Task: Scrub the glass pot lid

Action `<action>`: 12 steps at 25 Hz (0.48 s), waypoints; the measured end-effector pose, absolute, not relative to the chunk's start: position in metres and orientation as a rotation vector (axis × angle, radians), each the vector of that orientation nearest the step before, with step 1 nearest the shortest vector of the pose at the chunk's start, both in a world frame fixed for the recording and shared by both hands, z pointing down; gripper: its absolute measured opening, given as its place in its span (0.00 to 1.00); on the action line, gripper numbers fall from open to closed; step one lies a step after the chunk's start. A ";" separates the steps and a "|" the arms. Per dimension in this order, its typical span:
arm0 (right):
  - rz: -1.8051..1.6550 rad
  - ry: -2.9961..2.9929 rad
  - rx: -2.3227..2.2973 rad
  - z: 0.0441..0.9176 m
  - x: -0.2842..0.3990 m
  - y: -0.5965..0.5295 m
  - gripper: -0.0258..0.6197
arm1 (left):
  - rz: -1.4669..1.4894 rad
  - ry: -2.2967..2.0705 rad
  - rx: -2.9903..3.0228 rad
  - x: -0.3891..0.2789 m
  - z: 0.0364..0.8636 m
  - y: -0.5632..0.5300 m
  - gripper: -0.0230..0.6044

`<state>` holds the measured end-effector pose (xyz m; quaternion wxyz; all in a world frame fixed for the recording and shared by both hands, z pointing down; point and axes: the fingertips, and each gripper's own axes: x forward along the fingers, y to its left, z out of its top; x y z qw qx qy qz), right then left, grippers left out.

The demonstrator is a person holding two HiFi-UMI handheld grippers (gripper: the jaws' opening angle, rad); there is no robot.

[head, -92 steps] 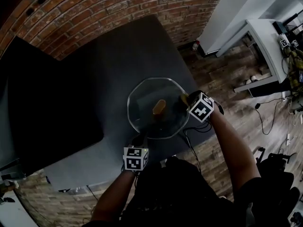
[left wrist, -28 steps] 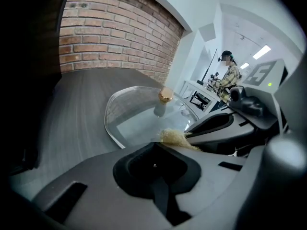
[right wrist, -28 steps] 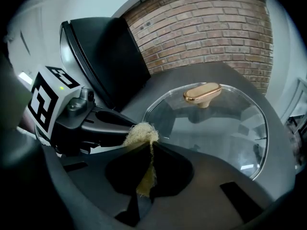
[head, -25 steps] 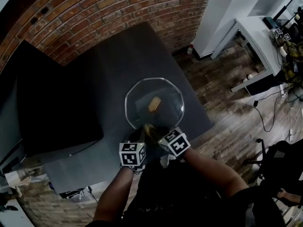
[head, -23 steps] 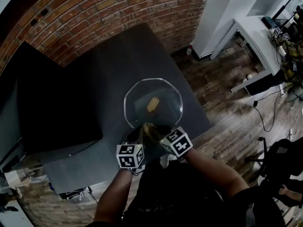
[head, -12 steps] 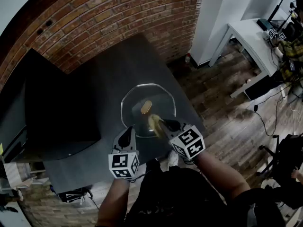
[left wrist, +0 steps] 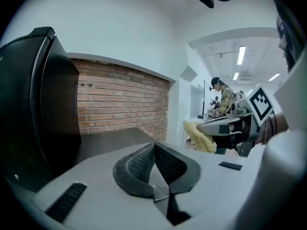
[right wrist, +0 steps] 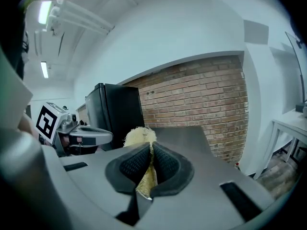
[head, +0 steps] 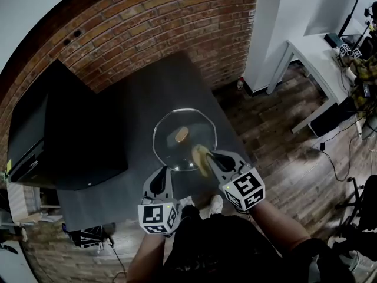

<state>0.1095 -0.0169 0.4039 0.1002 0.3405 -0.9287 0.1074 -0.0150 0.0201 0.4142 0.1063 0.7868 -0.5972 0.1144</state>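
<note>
The glass pot lid point(head: 174, 149) lies flat on the counter point(head: 129, 99) just beyond both tongs, nearest the right tongs point(head: 211, 158) gripping a yellow scrubber point(head: 199, 157); the left tongs point(head: 160, 178) are closed, empty.

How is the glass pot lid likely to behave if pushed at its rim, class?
The glass pot lid looks rigid and probably breakable, being clear glass. Lying flat on the smooth dark table, it would likely slide rather than roll. Its wooden knob seems the surest grip.
</note>
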 end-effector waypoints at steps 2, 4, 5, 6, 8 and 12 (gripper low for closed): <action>0.319 -2.759 0.995 0.400 0.111 -0.010 0.08 | 0.341 -1.768 2.318 -0.013 0.411 0.028 0.09; 0.329 -2.765 0.987 0.399 0.112 -0.004 0.08 | 0.346 -1.776 2.316 -0.012 0.408 0.035 0.09; 0.334 -2.766 0.985 0.400 0.112 -0.001 0.08 | 0.348 -1.778 2.315 -0.012 0.406 0.038 0.09; 0.338 -2.765 0.983 0.401 0.112 0.002 0.08 | 0.349 -1.778 2.315 -0.012 0.406 0.041 0.09; 0.347 -2.761 0.979 0.403 0.111 0.007 0.08 | 0.353 -1.771 2.317 -0.012 0.405 0.047 0.09; 0.366 -2.753 0.985 0.407 0.107 0.013 0.08 | 0.364 -1.747 2.323 -0.013 0.407 0.055 0.09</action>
